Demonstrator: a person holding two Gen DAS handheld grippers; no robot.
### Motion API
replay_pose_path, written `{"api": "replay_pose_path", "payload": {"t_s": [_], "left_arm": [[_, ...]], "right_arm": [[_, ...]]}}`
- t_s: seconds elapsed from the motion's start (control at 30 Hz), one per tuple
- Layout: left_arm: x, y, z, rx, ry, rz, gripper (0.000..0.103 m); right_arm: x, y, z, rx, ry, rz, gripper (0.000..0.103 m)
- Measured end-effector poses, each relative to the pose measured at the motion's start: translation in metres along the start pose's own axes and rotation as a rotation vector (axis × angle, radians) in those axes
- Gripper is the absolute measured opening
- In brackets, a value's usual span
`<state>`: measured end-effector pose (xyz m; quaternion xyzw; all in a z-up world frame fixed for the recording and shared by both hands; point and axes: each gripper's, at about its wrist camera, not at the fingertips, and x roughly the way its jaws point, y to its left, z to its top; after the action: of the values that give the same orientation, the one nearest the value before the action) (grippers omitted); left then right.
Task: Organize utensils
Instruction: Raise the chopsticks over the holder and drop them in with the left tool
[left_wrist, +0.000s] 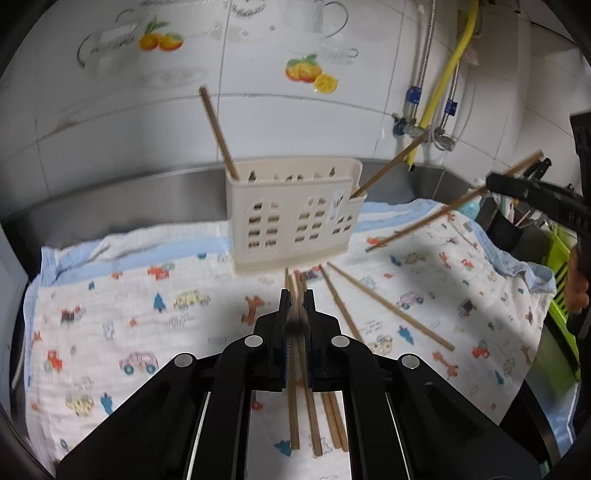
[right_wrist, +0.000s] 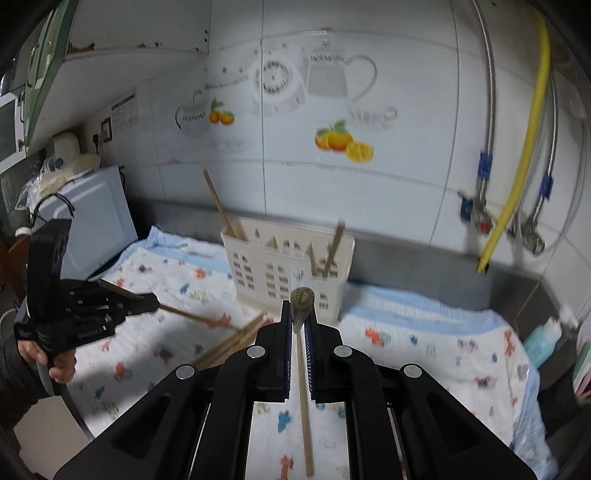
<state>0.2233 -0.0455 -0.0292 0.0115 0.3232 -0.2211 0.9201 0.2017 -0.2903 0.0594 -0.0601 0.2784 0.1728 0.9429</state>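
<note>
Both black grippers, left (left_wrist: 296, 295) and right (right_wrist: 299, 306), clamped tight on thin wooden chopsticks (right_wrist: 303, 391), raised for dropping into cream house-shaped plastic holder (left_wrist: 295, 218).

Cream holder (left_wrist: 291, 218); tan chopsticks (left_wrist: 388, 306); car-printed white cloth (left_wrist: 147, 332).

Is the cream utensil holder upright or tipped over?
Upright: the utensil holder stands on its base on the cloth, two chopsticks leaning out its open top.
</note>
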Motion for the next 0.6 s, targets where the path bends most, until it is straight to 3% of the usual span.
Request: {"api": "replay_pose_path", "payload": {"t_s": [0.1, 0.3, 0.6], "left_arm": [[-0.004, -0.001, 0.011, 0.005, -0.003, -0.009, 0.005], [-0.019, -0.006, 0.04, 0.037, -0.046, -0.013, 0.005], [-0.051, -0.022, 0.098, 0.109, -0.177, 0.01, 0.005]], "right_arm": [[-0.004, -0.002, 0.023, 0.005, -0.021, 0.024, 0.007], [0.0, -0.006, 0.067, -0.024, -0.047, -0.014, 0.007], [0.026, -0.028, 0.087, 0.01, -0.008, -0.068, 0.007]]}}
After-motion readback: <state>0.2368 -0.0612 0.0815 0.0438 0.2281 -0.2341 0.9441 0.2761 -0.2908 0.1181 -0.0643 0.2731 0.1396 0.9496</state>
